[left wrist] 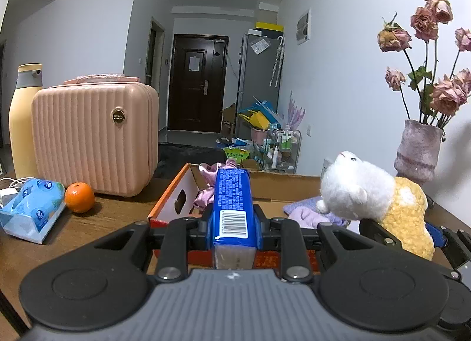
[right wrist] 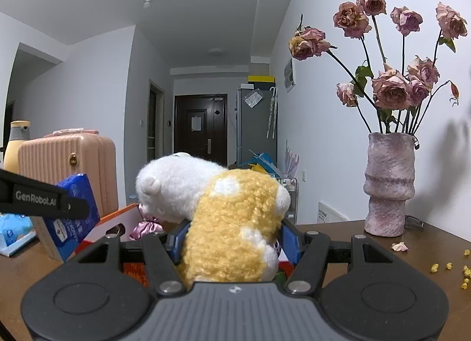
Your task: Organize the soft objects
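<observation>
My left gripper is shut on a blue tissue pack and holds it over the near edge of an open cardboard box. The box holds a pink satin cloth and a lilac cloth. My right gripper is shut on a yellow and white plush toy, held above the box's right side. The plush also shows in the left wrist view, and the tissue pack in the right wrist view.
A pink hard case, a cream bottle, an orange and a light blue tissue pack stand on the wooden table at left. A vase of dried roses stands at right, with fallen petals nearby.
</observation>
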`<state>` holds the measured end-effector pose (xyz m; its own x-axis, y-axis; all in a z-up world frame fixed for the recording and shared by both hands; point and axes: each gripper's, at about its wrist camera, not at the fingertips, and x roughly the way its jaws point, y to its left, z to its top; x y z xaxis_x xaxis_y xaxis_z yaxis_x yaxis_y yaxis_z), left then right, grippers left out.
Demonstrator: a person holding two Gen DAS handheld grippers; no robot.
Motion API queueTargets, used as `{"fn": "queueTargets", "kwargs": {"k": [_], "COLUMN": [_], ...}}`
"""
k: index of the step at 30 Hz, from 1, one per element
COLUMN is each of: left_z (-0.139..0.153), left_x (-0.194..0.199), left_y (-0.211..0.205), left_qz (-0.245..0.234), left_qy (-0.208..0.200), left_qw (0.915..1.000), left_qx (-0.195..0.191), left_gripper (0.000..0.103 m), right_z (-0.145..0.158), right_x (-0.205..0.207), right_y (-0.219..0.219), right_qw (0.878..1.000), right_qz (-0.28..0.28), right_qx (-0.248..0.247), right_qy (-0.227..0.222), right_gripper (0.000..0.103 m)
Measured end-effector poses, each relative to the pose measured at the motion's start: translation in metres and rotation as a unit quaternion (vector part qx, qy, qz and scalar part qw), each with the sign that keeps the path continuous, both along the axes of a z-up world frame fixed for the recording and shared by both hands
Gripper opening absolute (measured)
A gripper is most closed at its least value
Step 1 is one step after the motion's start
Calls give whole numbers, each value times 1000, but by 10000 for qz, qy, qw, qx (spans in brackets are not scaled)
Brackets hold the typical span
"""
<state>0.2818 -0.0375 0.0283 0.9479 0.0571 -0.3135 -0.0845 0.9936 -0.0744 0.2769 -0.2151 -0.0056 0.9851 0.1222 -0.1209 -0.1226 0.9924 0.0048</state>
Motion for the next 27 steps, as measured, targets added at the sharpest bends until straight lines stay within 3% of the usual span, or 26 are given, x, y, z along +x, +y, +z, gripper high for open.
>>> {"fn": "queueTargets", "kwargs": {"k": [27], "left_z": [9], "left_x": [80], "left_y": [11], "left_qz": [268], "left_qy": [-220], "left_qw": [9992], "left_qx": [-179], "left_gripper": [25], "right_z": [8], "right_x": [88], "right_y": [16], "right_qw": [9999], "right_qz": [74], "right_qx": [-66], "right_qy": [-29], "right_gripper": [61]}}
